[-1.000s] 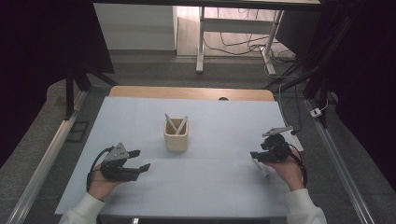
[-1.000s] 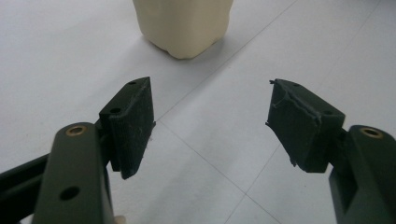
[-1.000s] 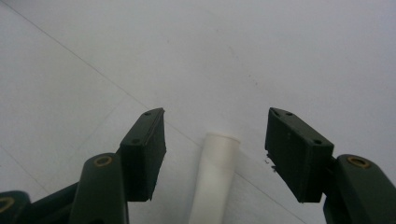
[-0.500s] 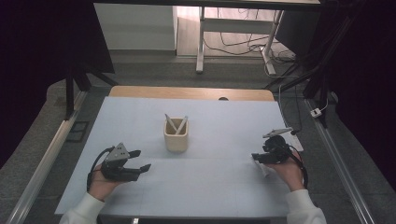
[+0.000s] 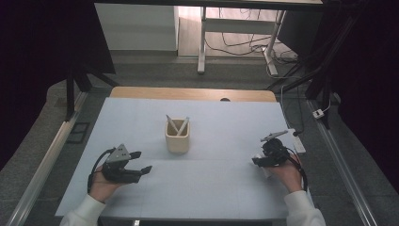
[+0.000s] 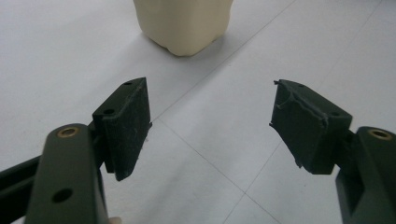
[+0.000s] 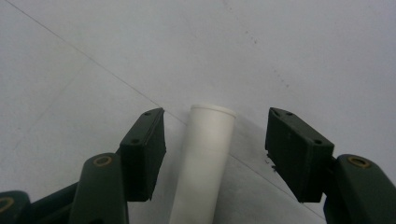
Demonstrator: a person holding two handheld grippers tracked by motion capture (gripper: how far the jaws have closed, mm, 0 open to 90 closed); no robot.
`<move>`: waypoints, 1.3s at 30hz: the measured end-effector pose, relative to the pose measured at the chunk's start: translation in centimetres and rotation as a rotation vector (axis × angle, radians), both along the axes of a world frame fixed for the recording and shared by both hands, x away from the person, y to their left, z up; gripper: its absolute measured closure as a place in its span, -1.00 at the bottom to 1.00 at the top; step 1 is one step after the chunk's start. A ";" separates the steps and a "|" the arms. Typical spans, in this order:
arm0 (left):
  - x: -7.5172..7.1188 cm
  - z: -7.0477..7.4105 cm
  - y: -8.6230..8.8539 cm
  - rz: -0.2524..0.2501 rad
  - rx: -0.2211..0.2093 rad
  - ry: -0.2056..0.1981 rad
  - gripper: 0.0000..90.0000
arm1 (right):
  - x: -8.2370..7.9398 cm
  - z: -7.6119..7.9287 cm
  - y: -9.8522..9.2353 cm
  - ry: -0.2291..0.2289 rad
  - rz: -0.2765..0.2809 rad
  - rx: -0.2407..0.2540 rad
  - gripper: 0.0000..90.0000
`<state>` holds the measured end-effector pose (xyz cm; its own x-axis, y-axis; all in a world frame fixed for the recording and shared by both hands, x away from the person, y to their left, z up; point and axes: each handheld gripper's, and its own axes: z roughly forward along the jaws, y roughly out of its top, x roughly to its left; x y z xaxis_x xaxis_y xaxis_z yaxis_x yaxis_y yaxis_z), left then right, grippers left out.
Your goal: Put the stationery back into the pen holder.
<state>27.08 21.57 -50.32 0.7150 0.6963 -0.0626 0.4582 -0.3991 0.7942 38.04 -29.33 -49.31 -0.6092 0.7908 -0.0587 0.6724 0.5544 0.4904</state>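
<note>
High view: my left gripper rests low left, my right gripper low right, the beige cup between them. Left gripper view: jaws just opened wider, nothing between. Right gripper view: the white tube lies on the table between spread pads, untouched.

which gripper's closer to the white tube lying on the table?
Right. The right gripper straddles the white tube, its open jaws on either side without touching. The left gripper sits across the table, open and empty, facing the beige cup.
</note>
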 end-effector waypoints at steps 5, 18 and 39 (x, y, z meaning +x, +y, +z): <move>0.0 0.0 -0.1 -0.003 0.004 0.003 -0.40 | 0.1 -0.4 0.2 0.016 0.000 -0.010 0.03; 0.0 -0.1 -0.1 -0.007 0.007 0.002 -0.41 | 0.0 -0.4 0.4 0.034 -0.013 -0.010 0.48; 0.0 -0.1 0.0 -0.006 0.009 0.000 -0.41 | -0.7 2.0 -1.3 -0.086 -0.040 0.136 0.48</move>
